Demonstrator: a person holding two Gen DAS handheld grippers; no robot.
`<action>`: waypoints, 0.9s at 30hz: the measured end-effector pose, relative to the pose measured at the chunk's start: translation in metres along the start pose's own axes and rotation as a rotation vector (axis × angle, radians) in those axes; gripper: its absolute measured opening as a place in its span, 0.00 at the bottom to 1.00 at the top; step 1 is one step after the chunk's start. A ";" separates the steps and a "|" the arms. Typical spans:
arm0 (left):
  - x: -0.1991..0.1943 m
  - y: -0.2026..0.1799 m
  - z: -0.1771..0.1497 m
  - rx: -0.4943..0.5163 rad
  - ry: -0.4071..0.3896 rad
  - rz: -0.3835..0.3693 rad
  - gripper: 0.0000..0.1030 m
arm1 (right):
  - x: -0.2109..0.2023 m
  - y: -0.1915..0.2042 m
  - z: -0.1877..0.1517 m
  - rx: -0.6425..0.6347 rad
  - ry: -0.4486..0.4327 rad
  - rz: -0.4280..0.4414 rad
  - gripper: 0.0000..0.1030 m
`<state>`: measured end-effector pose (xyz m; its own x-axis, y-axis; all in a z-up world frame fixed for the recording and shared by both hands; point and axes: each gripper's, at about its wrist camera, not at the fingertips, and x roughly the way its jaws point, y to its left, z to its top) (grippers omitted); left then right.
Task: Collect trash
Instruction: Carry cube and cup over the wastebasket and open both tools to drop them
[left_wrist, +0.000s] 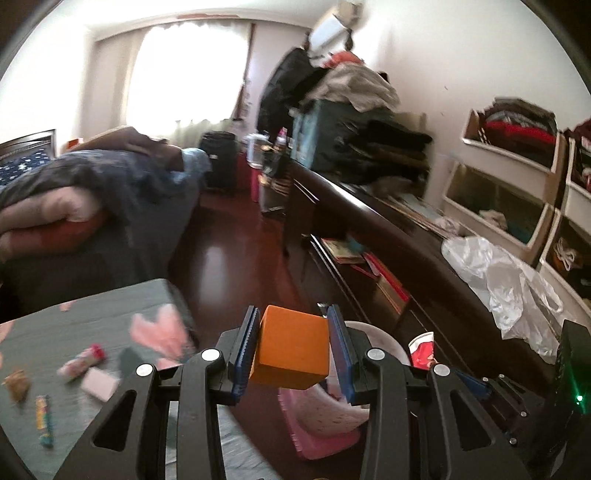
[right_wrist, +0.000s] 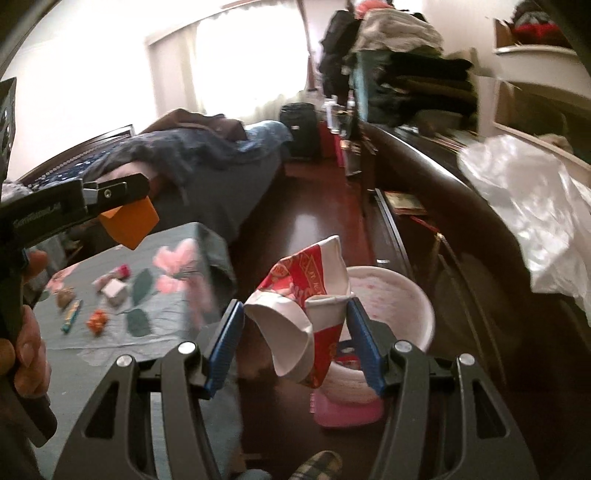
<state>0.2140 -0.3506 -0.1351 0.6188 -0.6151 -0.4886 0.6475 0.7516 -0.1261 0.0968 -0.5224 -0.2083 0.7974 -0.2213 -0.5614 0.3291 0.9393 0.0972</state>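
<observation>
Left gripper (left_wrist: 291, 354) clamped on load, right gripper (right_wrist: 295, 343) likewise; both angled down.

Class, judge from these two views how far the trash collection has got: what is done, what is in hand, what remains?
Done: nothing can be confirmed in the white bin; its inside is blurred. In hand: the left gripper clamps an orange box, and the right gripper holds a crushed red-and-white paper cup, near the bin. Left: several wrappers lie on the floral cloth.

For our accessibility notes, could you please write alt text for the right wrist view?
The right gripper holds a crushed red-and-white paper cup above a pink bin. At left, the left gripper carries an orange box.
</observation>
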 end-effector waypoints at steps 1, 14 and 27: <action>0.009 -0.006 0.000 0.008 0.010 -0.013 0.37 | 0.005 -0.004 0.000 0.009 0.004 -0.011 0.56; 0.127 -0.057 0.003 0.065 0.122 -0.116 0.37 | 0.084 -0.061 -0.008 0.090 0.070 -0.056 0.56; 0.199 -0.067 0.008 0.061 0.164 -0.139 0.63 | 0.145 -0.084 -0.013 0.114 0.066 -0.091 0.65</action>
<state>0.2967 -0.5253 -0.2169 0.4444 -0.6608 -0.6049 0.7501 0.6436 -0.1521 0.1783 -0.6294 -0.3088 0.7281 -0.2826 -0.6245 0.4565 0.8795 0.1342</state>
